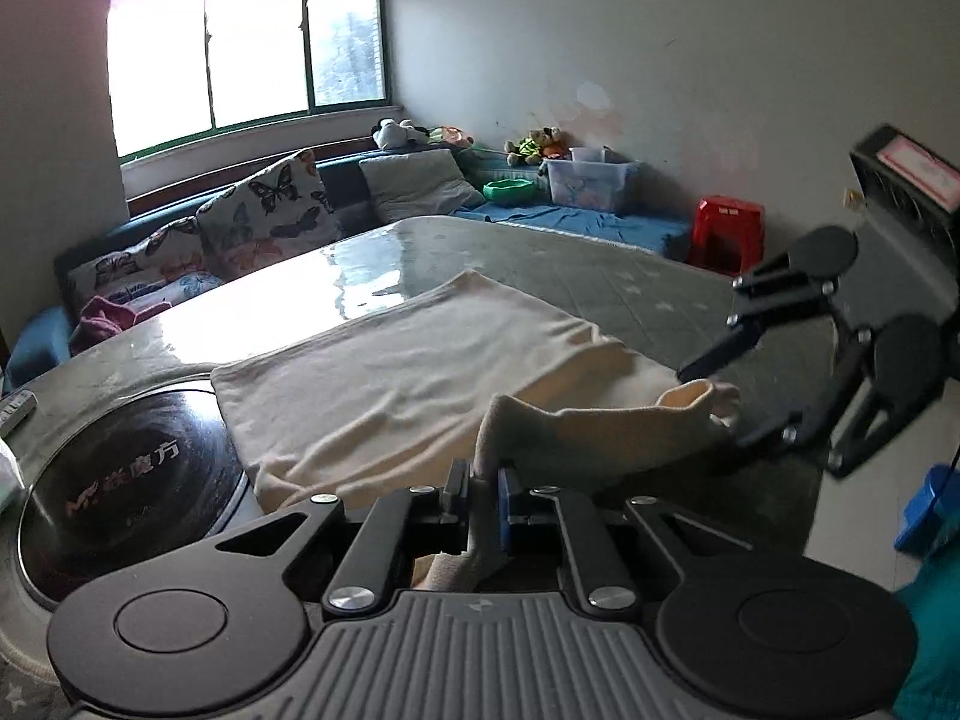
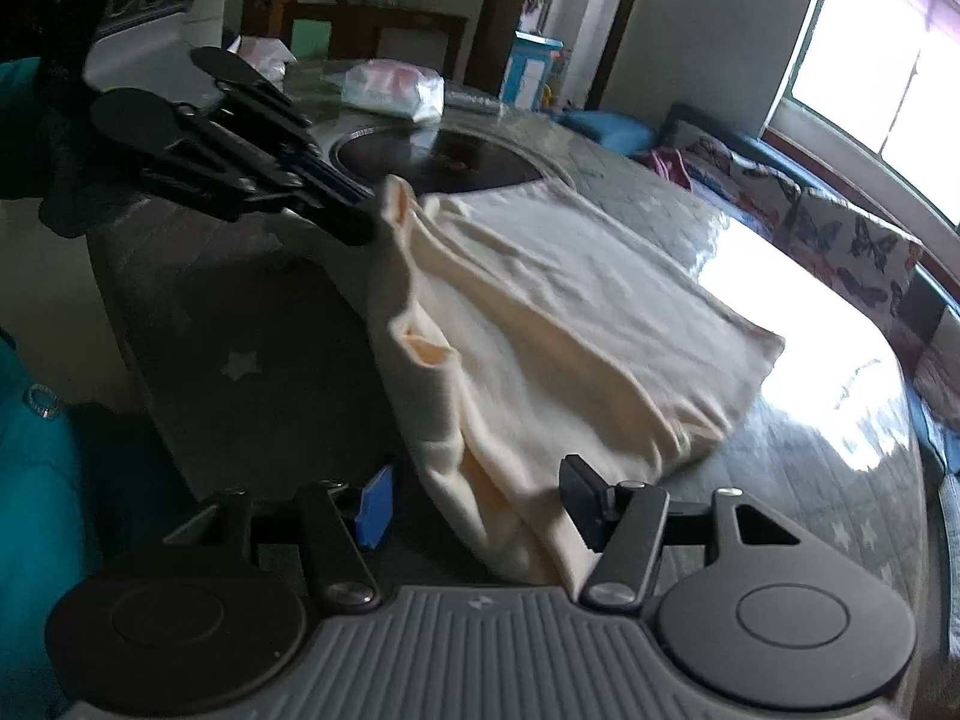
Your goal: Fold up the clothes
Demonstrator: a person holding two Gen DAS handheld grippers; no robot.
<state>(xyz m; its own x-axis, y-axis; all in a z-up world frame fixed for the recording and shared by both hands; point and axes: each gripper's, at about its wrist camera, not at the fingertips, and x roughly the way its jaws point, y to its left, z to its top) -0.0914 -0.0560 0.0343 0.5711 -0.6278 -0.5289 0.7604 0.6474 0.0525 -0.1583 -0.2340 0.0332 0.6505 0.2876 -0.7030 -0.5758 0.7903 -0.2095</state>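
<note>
A cream garment [image 1: 420,372] lies partly folded on a round glass-topped table [image 1: 630,282]. My left gripper [image 1: 483,492] is shut on a raised fold of its near edge, and the cloth runs back between the pads. In the right wrist view the same left gripper [image 2: 372,216] pinches the garment [image 2: 570,312] at its upper left corner. My right gripper [image 2: 480,504] stands open astride the cloth's near end, with a gap showing beside the blue pad. In the left wrist view, the right gripper [image 1: 714,405] is open around a sleeve opening [image 1: 690,399].
A black round cooktop disc [image 1: 120,480] is set into the table beside the garment. A plastic bag [image 2: 393,90] and a remote [image 1: 15,411] lie on the table. A cushioned bench [image 1: 264,210], a red stool [image 1: 726,234] and a teal sleeve [image 2: 36,480] surround it.
</note>
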